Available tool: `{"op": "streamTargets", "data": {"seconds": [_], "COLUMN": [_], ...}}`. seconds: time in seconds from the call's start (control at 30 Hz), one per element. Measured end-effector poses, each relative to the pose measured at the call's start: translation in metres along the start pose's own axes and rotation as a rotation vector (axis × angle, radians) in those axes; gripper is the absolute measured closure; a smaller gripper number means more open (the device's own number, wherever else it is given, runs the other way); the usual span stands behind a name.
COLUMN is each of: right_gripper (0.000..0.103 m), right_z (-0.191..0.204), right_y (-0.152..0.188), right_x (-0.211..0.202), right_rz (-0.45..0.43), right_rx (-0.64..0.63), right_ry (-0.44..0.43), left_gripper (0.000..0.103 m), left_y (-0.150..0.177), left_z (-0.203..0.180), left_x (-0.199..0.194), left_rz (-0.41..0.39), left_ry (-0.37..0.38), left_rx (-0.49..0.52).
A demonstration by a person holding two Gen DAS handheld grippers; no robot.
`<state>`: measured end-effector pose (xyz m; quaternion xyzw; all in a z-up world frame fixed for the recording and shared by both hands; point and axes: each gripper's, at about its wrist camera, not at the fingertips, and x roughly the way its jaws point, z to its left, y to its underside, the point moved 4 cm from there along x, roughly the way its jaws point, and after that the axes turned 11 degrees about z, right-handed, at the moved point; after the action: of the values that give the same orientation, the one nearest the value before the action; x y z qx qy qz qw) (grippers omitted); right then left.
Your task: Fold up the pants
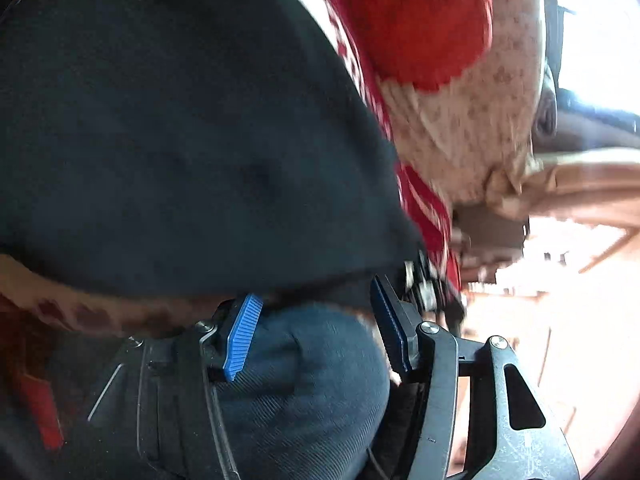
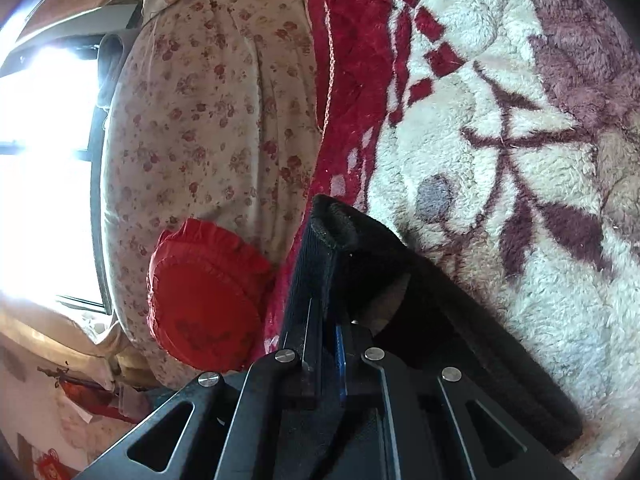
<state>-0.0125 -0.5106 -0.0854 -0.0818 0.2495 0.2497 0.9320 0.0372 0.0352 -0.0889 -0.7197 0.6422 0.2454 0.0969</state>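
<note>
Black pants [image 2: 360,248] are hanging mid-fold: I'm pinching their hem in the right gripper [image 2: 326,320], left gripper [image 1: 316,336] spread; flattening remains.

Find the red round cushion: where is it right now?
In the right wrist view, the red cushion sits lower left, against the flowered quilt, just left of the black pants pinched in the right tongs.
</note>
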Motion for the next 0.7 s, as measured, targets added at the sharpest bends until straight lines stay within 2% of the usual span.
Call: {"op": "streamTargets", "data": {"seconds": [0.2, 0.33, 0.47, 0.53, 0.6, 0.63, 0.7], "right_gripper": [0.098, 0.098, 0.098, 0.098, 0.098, 0.098, 0.098], "right_z": [0.0, -0.001, -0.003, -0.003, -0.002, 0.0, 0.004], "right_y": [0.0, 0.0, -0.001, -0.002, -0.001, 0.0, 0.0], "right_x": [0.001, 0.0, 0.0, 0.001, 0.002, 0.002, 0.002], "right_rz": [0.003, 0.004, 0.006, 0.008, 0.014, 0.018, 0.019], "right_rx": [0.002, -0.002, 0.002, 0.001, -0.007, -0.017, -0.046], "right_ry": [0.001, 0.009, 0.013, 0.014, 0.018, 0.023, 0.037], "left_gripper": [0.049, 0.049, 0.051, 0.063, 0.091, 0.096, 0.099], "left_y": [-0.001, 0.004, 0.005, 0.001, -0.003, -0.004, -0.005], "left_z": [0.019, 0.028, 0.035, 0.032, 0.032, 0.03, 0.024], "left_x": [-0.029, -0.04, -0.062, -0.066, -0.067, -0.067, -0.067], "left_rz": [-0.094, -0.106, -0.152, -0.172, -0.181, -0.185, -0.208], "left_ry": [0.051, 0.089, 0.106, 0.094, 0.057, 0.035, 0.01], "left_rx": [-0.079, -0.133, -0.149, -0.123, -0.087, -0.062, -0.029]}}
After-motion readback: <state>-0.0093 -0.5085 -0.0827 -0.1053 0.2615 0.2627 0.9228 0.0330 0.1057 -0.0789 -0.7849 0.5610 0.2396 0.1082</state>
